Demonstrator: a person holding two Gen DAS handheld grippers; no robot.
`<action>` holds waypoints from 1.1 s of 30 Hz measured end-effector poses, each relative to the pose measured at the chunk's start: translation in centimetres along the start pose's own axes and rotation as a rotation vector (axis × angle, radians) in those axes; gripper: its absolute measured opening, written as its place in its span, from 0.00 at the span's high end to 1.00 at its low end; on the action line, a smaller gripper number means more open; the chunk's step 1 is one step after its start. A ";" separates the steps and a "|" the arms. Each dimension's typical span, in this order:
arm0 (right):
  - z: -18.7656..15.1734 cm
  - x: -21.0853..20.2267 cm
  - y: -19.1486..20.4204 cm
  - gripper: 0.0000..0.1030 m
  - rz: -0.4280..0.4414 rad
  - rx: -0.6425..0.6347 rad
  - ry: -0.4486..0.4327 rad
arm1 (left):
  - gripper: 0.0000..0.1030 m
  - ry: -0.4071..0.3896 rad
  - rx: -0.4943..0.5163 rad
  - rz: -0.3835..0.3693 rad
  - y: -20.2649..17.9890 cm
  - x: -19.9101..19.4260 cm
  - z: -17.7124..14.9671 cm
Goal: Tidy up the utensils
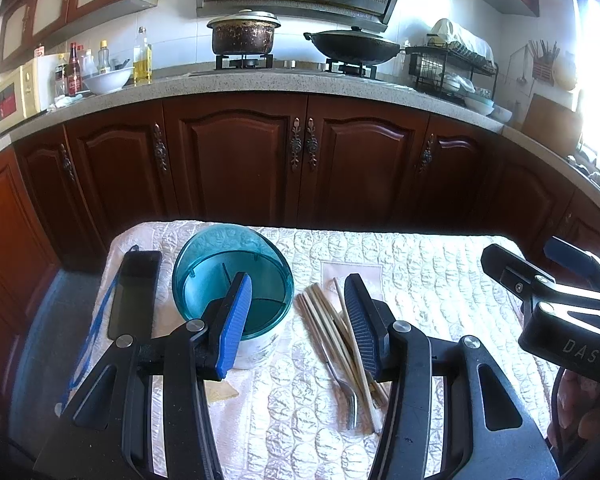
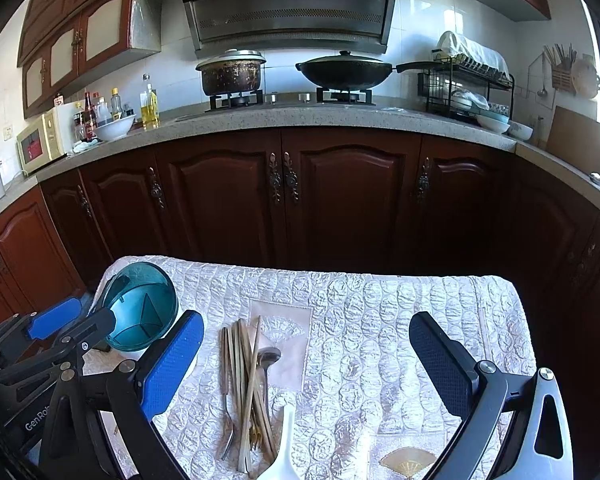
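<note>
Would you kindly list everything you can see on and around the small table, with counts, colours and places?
Utensil holder: one, teal, divided inside, far left of table.
Chopsticks: a bundle, count unclear, pale wood, lying mid-table.
Fork: one at least, metal, among the chopsticks.
Spoon: one, metal, partly under the chopsticks.
White utensil: one, at the table's near edge, kind unclear.
Phone: one, black, left of the holder.
Table cover: one, whitish quilted.
Pot: one, dark, on the stove.
Wok: one, black, lidded, on the stove.
Microwave: one, cream, counter left.
Dish rack: one, black, counter right.
Left tongs: open, empty.
Right tongs: open, empty.
</note>
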State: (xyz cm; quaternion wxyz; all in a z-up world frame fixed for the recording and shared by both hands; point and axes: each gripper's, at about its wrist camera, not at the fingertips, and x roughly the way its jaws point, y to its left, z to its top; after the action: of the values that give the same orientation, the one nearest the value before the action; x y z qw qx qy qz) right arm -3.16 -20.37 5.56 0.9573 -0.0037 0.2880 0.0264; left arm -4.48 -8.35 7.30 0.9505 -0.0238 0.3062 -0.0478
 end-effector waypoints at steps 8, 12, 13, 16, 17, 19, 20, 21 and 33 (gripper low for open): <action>-0.1 0.1 -0.2 0.01 -0.003 0.002 0.001 | 0.53 0.002 0.002 -0.004 -0.2 0.0 -0.1; -0.1 0.2 -0.3 0.01 -0.003 0.001 0.003 | 0.53 0.007 -0.001 -0.010 -0.1 0.1 0.0; -0.1 0.2 -0.3 0.01 -0.003 0.001 0.002 | 0.53 0.010 -0.001 -0.011 -0.2 0.1 0.0; -0.2 0.3 -0.3 0.01 -0.005 -0.001 0.004 | 0.53 0.017 -0.001 -0.018 -0.1 0.2 0.0; -0.2 0.4 -0.3 0.01 -0.004 -0.001 0.005 | 0.53 0.019 0.000 -0.021 0.1 0.3 0.1; -0.3 0.5 -0.3 0.01 -0.003 0.001 0.008 | 0.53 0.024 0.001 -0.026 0.0 0.4 0.0; -0.3 0.5 -0.3 0.01 -0.002 0.001 0.009 | 0.53 0.027 0.002 -0.029 0.0 0.5 -0.1; -0.3 0.5 -0.3 0.01 -0.002 0.000 0.009 | 0.53 0.031 0.002 -0.031 -0.1 0.6 -0.1; -0.8 1.2 -0.3 0.01 -0.002 0.001 0.029 | 0.53 0.040 -0.020 -0.037 0.6 1.1 -0.4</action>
State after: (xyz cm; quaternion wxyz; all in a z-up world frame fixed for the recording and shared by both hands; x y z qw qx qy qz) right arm -2.58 -20.64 4.25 0.9531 -0.0041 0.3016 0.0254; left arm -3.74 -7.84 6.31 0.9429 -0.0380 0.3249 -0.0629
